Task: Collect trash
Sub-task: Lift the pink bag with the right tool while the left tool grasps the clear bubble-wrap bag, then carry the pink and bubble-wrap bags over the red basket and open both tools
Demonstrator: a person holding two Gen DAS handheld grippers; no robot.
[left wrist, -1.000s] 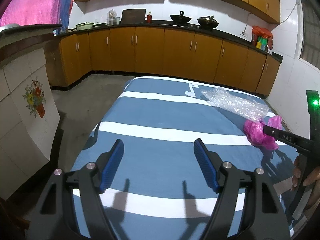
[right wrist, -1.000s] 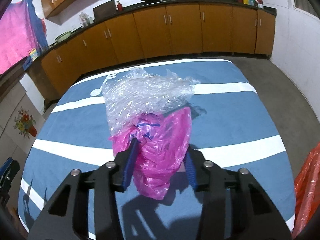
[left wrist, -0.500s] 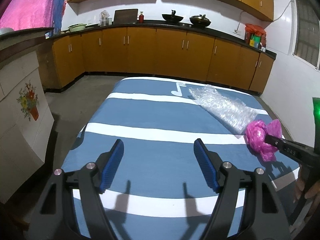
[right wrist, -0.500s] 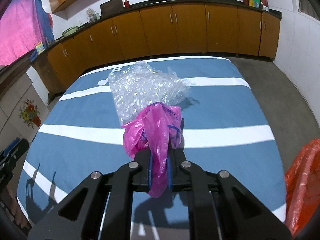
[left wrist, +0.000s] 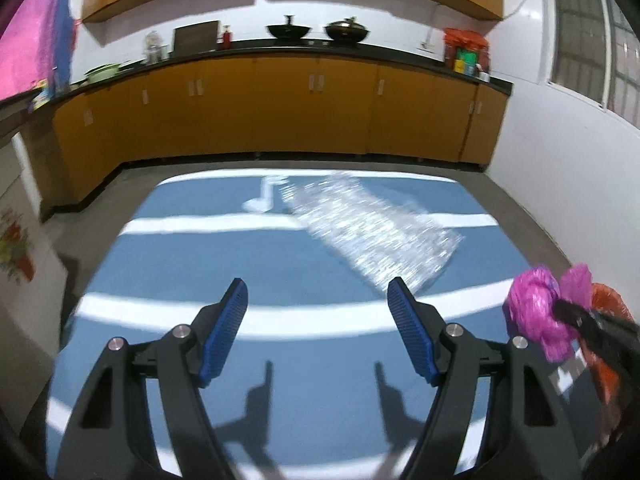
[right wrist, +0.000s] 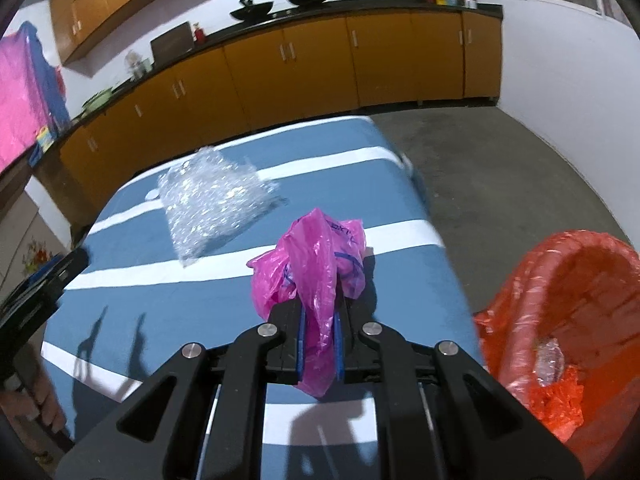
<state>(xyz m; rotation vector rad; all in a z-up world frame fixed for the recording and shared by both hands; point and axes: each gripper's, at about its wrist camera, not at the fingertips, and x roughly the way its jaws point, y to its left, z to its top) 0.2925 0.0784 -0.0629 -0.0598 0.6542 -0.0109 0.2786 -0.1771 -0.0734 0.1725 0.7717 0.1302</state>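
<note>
My right gripper (right wrist: 319, 320) is shut on a crumpled pink plastic bag (right wrist: 316, 264) and holds it above the right edge of the blue striped table (right wrist: 160, 300). The pink bag also shows in the left wrist view (left wrist: 540, 312) at the far right. A sheet of clear bubble wrap (right wrist: 212, 200) lies flat on the far part of the table; it also shows in the left wrist view (left wrist: 376, 232). My left gripper (left wrist: 318, 328) is open and empty above the table's near middle. An orange-lined trash bin (right wrist: 568, 320) stands to the right of the table, holding some trash.
Orange kitchen cabinets (left wrist: 280, 108) with a black counter run along the far wall. Grey floor (right wrist: 500, 160) lies between the table and the cabinets. A white tiled counter with a flower picture (left wrist: 16, 240) stands to the left.
My right gripper closed on the pink bag, lifted it and carried it right, toward the orange bin. The left gripper stayed open and shifted slightly.
</note>
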